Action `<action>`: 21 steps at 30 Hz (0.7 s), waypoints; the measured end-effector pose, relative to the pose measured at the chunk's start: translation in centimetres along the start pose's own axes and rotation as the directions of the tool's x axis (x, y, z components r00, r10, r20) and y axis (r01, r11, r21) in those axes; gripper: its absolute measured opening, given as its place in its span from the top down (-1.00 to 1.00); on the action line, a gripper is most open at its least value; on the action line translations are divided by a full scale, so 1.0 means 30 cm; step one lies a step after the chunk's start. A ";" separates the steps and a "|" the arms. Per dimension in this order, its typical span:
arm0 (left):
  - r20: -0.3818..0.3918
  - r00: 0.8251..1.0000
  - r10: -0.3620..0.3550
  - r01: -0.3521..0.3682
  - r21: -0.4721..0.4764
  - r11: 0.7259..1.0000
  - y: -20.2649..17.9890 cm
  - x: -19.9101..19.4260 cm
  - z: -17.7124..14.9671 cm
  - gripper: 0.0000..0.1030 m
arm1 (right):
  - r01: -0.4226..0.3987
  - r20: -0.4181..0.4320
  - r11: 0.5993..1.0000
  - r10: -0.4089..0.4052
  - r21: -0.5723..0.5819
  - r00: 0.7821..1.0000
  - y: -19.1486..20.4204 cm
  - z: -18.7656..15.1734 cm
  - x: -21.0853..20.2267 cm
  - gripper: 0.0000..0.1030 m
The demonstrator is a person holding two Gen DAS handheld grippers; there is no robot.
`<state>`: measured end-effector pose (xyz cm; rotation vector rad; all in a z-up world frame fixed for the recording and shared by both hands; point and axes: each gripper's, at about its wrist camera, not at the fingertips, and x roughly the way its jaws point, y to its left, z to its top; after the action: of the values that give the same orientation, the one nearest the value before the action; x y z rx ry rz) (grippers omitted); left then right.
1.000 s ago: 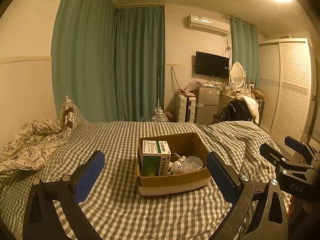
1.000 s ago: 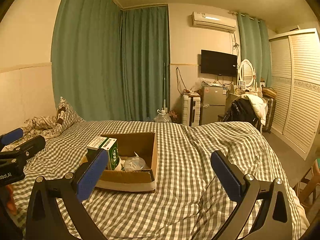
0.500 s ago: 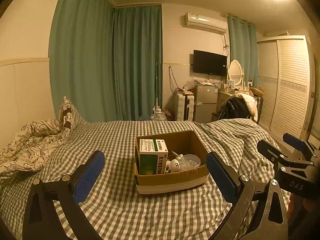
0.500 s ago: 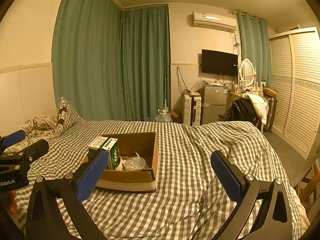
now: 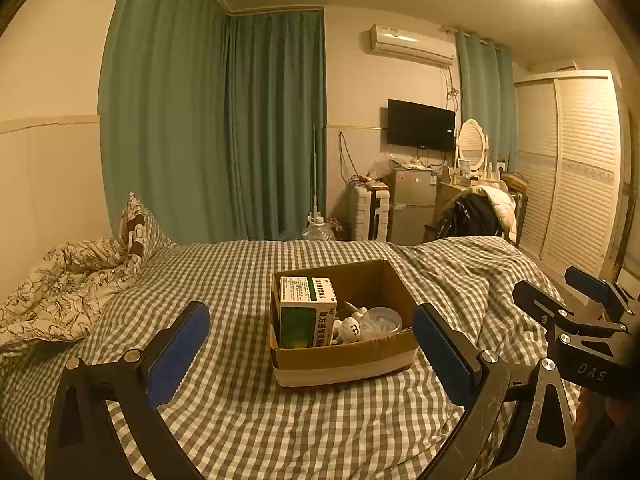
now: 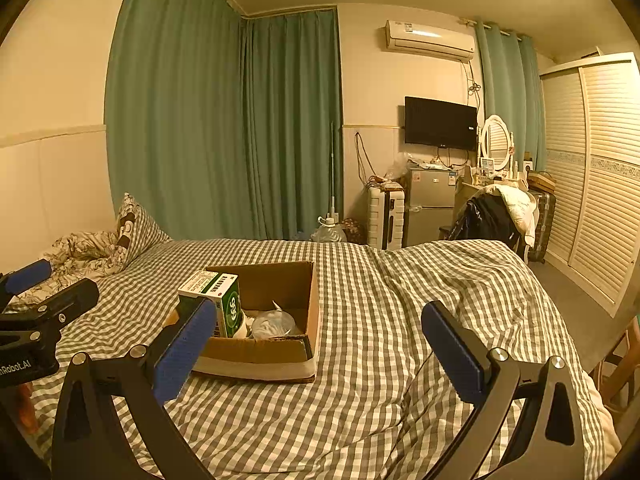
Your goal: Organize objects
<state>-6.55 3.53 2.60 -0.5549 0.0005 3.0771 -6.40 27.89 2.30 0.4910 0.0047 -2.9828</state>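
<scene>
An open cardboard box (image 5: 348, 356) sits on the checked bed; it also shows in the right wrist view (image 6: 280, 356). Inside stand a green-and-white medicine carton (image 5: 306, 312), a small white toy figure (image 5: 350, 328) and a clear plastic lid or bag (image 5: 380, 320). The carton also shows in the right wrist view (image 6: 214, 300). My left gripper (image 5: 312, 348) is open and empty, just in front of the box. My right gripper (image 6: 320, 348) is open and empty, to the right of the box. Each gripper appears in the other's view, the right one (image 5: 576, 300) and the left one (image 6: 40, 292).
The bed has a grey checked cover (image 5: 240, 420) with a rumpled floral duvet and pillow (image 5: 80, 280) at the left. Beyond the bed are green curtains (image 5: 240, 140), a suitcase, a small fridge (image 5: 412, 204), a chair with clothes (image 5: 476, 212) and a louvred wardrobe (image 5: 576, 168).
Both views have shifted only slightly. The box sits a little lower and nearer in the left wrist view. Both grippers stay open and empty.
</scene>
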 end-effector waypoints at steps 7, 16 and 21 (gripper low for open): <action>0.000 1.000 0.000 0.000 0.002 1.000 0.002 0.000 -0.001 -1.00 | -0.001 -0.006 1.000 0.001 -0.001 1.000 0.007 -0.002 -0.001 -0.99; -0.005 1.000 0.001 -0.001 0.000 1.000 0.007 0.002 -0.006 -1.00 | 0.001 -0.010 1.000 -0.001 -0.001 1.000 0.010 -0.003 0.000 -0.99; -0.005 1.000 -0.007 0.007 -0.005 1.000 0.007 0.003 -0.004 -1.00 | 0.001 -0.010 1.000 -0.001 -0.002 1.000 0.011 -0.003 0.000 -0.99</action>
<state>-6.59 3.32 2.45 -0.5620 -0.0087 3.0699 -6.32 27.58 2.23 0.5067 0.0086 -2.9812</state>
